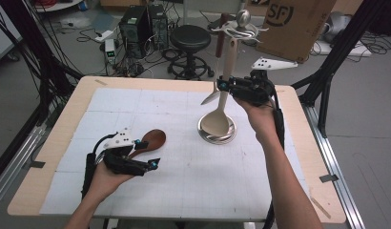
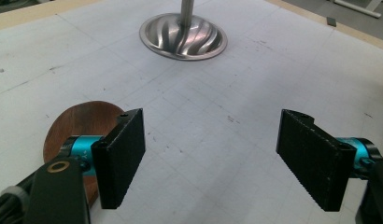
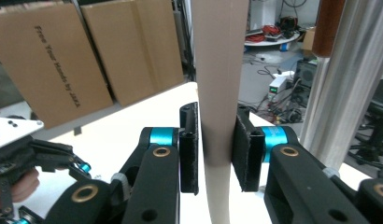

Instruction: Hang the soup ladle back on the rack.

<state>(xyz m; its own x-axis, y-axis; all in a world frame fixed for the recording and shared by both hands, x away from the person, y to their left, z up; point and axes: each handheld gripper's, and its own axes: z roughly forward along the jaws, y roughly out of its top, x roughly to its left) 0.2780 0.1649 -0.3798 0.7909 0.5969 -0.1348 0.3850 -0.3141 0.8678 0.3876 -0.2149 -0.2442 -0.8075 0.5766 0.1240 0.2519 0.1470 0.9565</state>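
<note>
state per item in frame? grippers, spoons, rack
right gripper: shut on the beige spoon's handle
beige spoon: upright, bowl down at the rack base
left gripper: open, holding nothing
wooden spoon: lying flat on the table beside the left gripper
utensil rack: upright, a metal utensil hanging from it

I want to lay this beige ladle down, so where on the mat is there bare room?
Bare mat stretches between the wooden spoon and the rack's steel base, and along the near edge right of the left gripper. It is crowded around the base, where the beige ladle hangs in the right gripper.
</note>
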